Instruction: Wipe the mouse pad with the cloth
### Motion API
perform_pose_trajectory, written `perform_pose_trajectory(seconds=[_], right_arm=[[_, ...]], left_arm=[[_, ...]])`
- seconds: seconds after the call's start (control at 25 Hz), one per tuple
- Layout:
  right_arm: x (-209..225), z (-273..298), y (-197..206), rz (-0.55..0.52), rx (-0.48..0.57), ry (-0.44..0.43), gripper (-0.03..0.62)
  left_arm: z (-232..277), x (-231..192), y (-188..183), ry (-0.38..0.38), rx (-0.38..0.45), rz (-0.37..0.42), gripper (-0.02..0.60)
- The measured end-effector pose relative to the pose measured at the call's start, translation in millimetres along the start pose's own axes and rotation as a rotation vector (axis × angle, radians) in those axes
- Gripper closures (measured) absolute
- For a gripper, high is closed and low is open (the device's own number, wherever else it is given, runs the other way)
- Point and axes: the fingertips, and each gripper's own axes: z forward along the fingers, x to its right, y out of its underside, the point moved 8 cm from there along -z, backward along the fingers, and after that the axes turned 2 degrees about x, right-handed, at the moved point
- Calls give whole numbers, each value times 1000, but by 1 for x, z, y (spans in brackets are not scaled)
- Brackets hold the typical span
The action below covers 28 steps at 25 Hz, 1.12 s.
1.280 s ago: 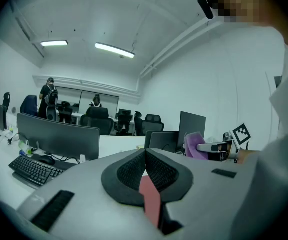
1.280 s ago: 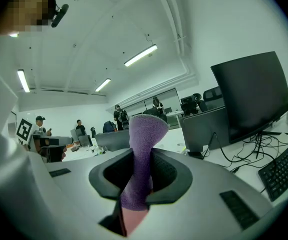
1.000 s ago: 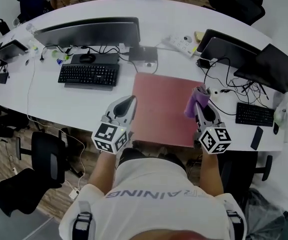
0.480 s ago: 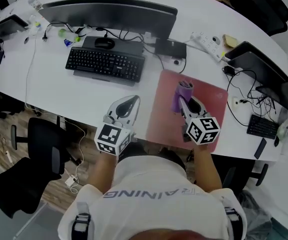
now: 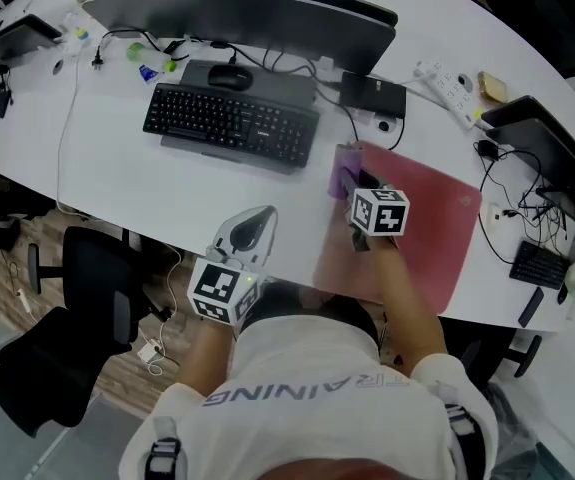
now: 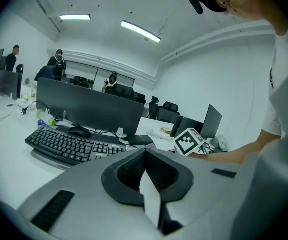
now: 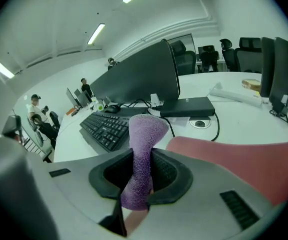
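Note:
The red mouse pad (image 5: pixel 422 233) lies on the white desk (image 5: pixel 117 173), to the right of the keyboard. My right gripper (image 5: pixel 350 180) is over the pad's far left corner, shut on a purple cloth (image 5: pixel 344 168) that sticks out past its tips. In the right gripper view the cloth (image 7: pixel 142 149) stands pinched between the jaws, with the pad (image 7: pixel 234 156) to its right. My left gripper (image 5: pixel 257 216) hovers at the desk's front edge, left of the pad. Its jaws are shut with nothing between them (image 6: pixel 145 154).
A black keyboard (image 5: pixel 232 123), a mouse (image 5: pixel 230 70) and a wide monitor (image 5: pixel 247 13) sit beyond the left gripper. A black box (image 5: pixel 372 93) with cables and a power strip (image 5: pixel 452 83) lie behind the pad. Laptops (image 5: pixel 547 148) stand at the right. An office chair (image 5: pixel 97 288) is below the desk.
My right gripper has carried the cloth leftward across the pad, from its right edge to its far left corner. The left gripper has stayed at the desk's front edge.

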Motion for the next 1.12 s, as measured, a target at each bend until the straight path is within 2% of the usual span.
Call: perform_pose_trajectory(seconds=[0.12, 0.4, 0.6, 0.8, 1.12], right_arm=[[10, 20, 4, 2, -49, 22, 497], [41, 28, 14, 47, -102, 52, 497], [70, 6, 12, 53, -123, 96, 497], [111, -20, 19, 72, -124, 123, 497], [184, -75, 34, 94, -115, 164, 497]], left_arm=[[0, -2, 2, 14, -7, -41, 551], [10, 13, 0, 12, -7, -37, 551], [18, 38, 1, 8, -19, -23, 551], [27, 71, -1, 20, -6, -60, 551], [55, 139, -4, 38, -7, -28, 551]])
